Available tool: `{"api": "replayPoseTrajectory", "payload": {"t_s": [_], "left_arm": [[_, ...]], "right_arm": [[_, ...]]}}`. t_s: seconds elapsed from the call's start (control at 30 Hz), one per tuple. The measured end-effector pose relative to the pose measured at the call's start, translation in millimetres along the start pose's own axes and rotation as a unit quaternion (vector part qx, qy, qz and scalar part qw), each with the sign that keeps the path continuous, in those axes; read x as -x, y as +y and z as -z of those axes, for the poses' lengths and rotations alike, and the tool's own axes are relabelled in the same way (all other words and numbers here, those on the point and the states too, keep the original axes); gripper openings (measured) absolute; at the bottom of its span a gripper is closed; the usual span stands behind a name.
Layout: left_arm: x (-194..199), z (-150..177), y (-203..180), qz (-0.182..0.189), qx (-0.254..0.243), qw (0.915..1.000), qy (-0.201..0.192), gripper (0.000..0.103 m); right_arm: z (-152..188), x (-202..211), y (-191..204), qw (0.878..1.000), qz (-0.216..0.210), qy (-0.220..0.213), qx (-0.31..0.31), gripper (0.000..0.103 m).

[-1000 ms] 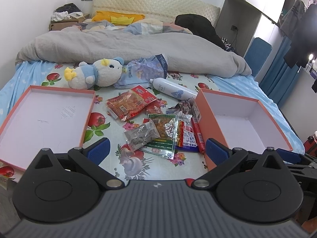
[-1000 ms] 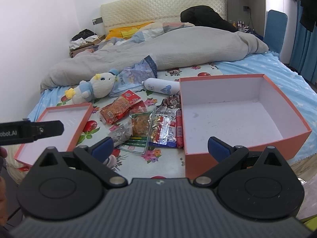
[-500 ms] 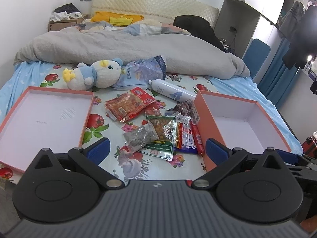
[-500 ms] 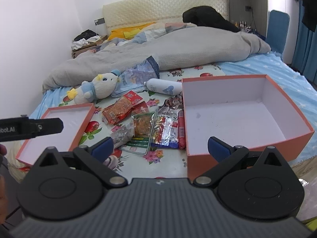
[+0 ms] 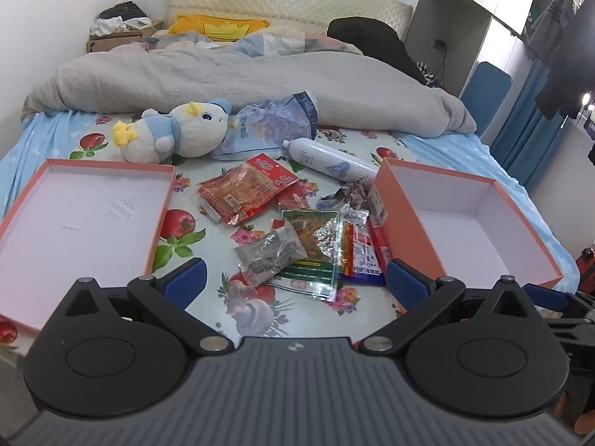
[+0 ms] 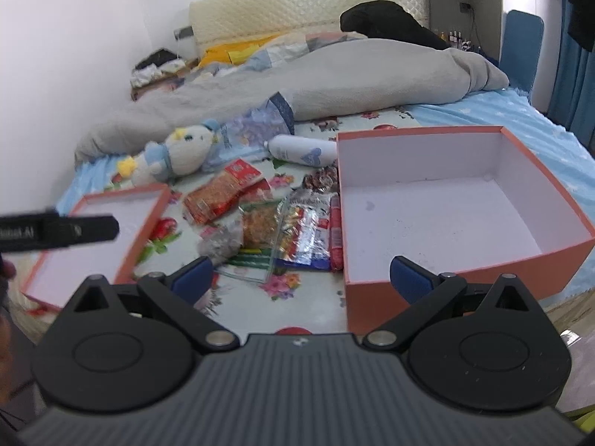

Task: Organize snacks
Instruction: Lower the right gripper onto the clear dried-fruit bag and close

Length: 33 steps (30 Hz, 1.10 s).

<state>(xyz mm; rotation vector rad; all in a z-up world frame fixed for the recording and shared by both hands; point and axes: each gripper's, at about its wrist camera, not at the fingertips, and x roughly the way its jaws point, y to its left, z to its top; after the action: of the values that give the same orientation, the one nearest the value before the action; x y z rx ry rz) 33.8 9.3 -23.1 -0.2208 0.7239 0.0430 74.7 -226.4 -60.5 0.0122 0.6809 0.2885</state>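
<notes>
Several snack packets lie in a pile on the bed between two orange boxes: a red packet (image 5: 247,191), a grey packet (image 5: 269,256), a green-edged packet (image 5: 314,249) and red sausage sticks (image 5: 379,241). The deep orange box (image 5: 409,230) stands right of the pile and holds nothing; it also shows in the right wrist view (image 6: 438,204). The shallow orange lid (image 5: 74,219) lies to the left. My left gripper (image 5: 295,284) is open and empty, short of the pile. My right gripper (image 6: 301,278) is open and empty, near the box's front corner.
A plush duck (image 5: 178,133), a blue-white bag (image 5: 267,126) and a white bottle (image 5: 327,163) lie behind the snacks. A grey duvet (image 5: 241,74) covers the far half of the bed. The left gripper's body (image 6: 55,232) crosses the right wrist view's left side.
Both grippers have edged forward and a little higher over the bed; the right view has shifted so the snacks sit closer. Nothing on the bed has moved.
</notes>
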Motion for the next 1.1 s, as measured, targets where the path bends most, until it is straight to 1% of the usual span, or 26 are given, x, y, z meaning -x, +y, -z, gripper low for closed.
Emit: {"api": "replayPoseTrajectory", "payload": {"t_s": [0.1,0.2,0.3,0.4,0.47,0.6,0.73,0.83,0.93,1.03,1.1], "left_arm": [[-11.5,-4.5,1.2,-0.009,-0.019,0.9998,-0.003,0.103],[-23.8,-7.6,2.4,-0.009,-0.030,0.9995,0.000,0.103],[-38.9,-9.1,4.6,-0.012,-0.036,0.9992,0.012,0.103],[-50.9,-7.9,8.1,-0.006,-0.039,0.9990,0.020,0.103],[-58.1,-7.1,13.1,-0.014,-0.037,0.9989,0.025,0.103],[-72.3,-4.3,27.8,-0.011,-0.033,0.9986,0.040,0.103],[-96.7,-3.1,41.6,-0.015,-0.031,0.9975,0.061,0.103],[-120.2,-1.7,47.4,-0.013,-0.042,0.9963,0.075,0.103],[-144.2,-0.9,51.8,-0.008,-0.051,0.9951,0.084,0.103],[-162.0,0.0,56.4,-0.005,-0.050,0.9950,0.086,0.103],[-173.8,0.8,60.2,0.000,-0.045,0.9950,0.089,0.103]], "right_arm": [[-0.8,-6.3,0.7,1.000,-0.009,-0.006,0.004,0.103],[-4.1,-13.7,3.1,1.000,-0.010,-0.009,0.011,0.103],[-7.8,-19.7,5.3,1.000,-0.013,-0.013,0.019,0.103],[-10.2,-27.8,7.8,0.999,-0.022,-0.011,0.026,0.103],[-12.0,-32.5,9.6,0.999,-0.028,-0.010,0.025,0.102],[-16.8,-43.4,16.1,0.999,-0.042,-0.010,0.026,0.101],[-24.3,-58.0,22.7,0.998,-0.049,-0.010,0.032,0.101],[-32.9,-72.6,28.2,0.998,-0.055,-0.012,0.039,0.101],[-39.7,-89.2,32.6,0.997,-0.061,-0.009,0.045,0.095],[-43.3,-108.0,35.8,0.997,-0.064,-0.004,0.048,0.095],[-44.1,-121.0,38.6,0.996,-0.070,0.004,0.052,0.092]]}}
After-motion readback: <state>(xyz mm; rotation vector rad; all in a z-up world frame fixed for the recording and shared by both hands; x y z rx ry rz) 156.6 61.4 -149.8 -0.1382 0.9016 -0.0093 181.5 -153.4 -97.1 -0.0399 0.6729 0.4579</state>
